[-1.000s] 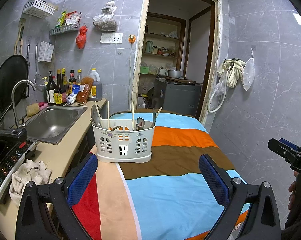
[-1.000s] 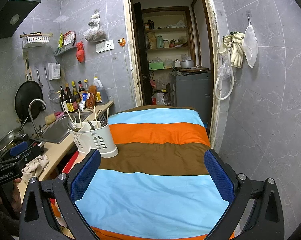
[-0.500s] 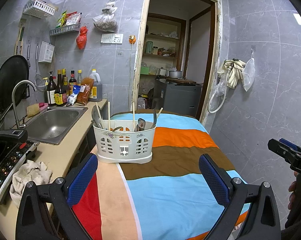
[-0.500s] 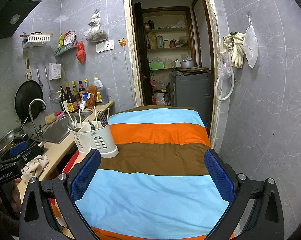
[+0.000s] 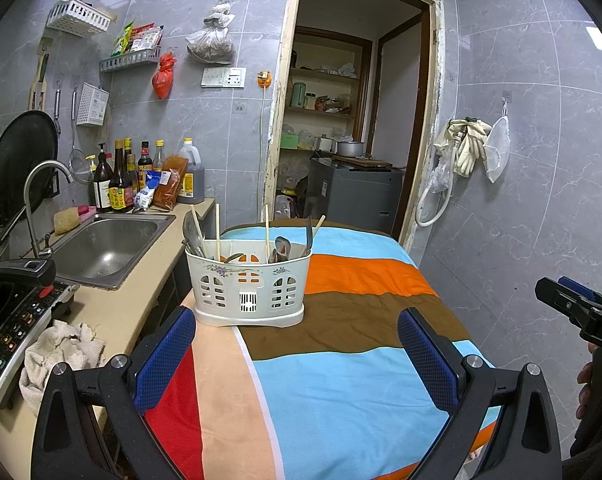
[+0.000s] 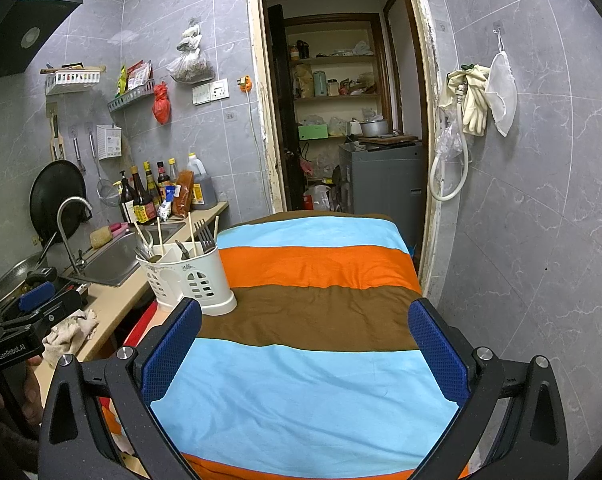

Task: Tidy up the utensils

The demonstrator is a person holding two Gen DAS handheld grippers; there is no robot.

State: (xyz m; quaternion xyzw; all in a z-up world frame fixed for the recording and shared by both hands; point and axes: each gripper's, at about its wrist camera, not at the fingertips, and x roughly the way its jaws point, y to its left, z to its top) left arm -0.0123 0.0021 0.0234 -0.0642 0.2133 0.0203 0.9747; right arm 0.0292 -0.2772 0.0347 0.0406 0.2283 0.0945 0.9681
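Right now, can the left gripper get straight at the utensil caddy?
Probably yes. The left gripper is open and empty, the utensil caddy stands just ahead of it on the striped cloth, and nothing lies between them.

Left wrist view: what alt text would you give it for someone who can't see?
A white utensil caddy holding chopsticks, spoons and a fork stands on a striped cloth-covered table, framed by the open, empty left gripper. A steel sink sits to its left.
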